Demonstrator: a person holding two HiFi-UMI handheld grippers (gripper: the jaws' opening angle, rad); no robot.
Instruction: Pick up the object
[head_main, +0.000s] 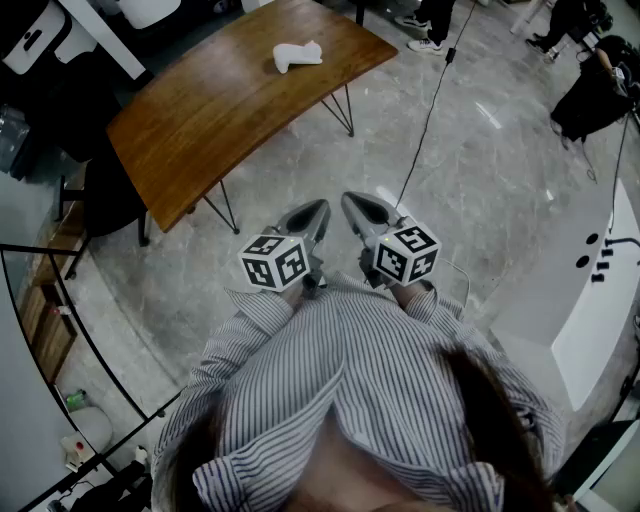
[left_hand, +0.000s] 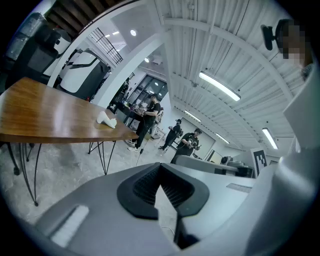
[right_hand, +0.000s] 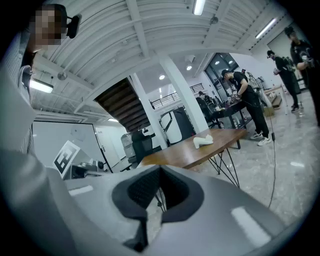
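A white object (head_main: 298, 55) lies near the far edge of a brown wooden table (head_main: 210, 110) on thin black legs. Both grippers are held close to the person's striped shirt, well short of the table and over the floor. The left gripper (head_main: 318, 210) is shut with nothing between its jaws, and so is the right gripper (head_main: 352, 203). In the left gripper view the white object (left_hand: 106, 120) lies far off on the table (left_hand: 45, 115), beyond the shut left gripper (left_hand: 160, 169). In the right gripper view the white object (right_hand: 203, 141) rests on the table (right_hand: 200, 154), beyond the shut right gripper (right_hand: 160, 171).
Grey marble floor (head_main: 450, 160) lies between the person and the table. A black cable (head_main: 430, 110) runs across it. A black chair (head_main: 105, 195) stands at the table's left end, a white counter (head_main: 590, 300) at the right. People (head_main: 430, 20) stand beyond the table.
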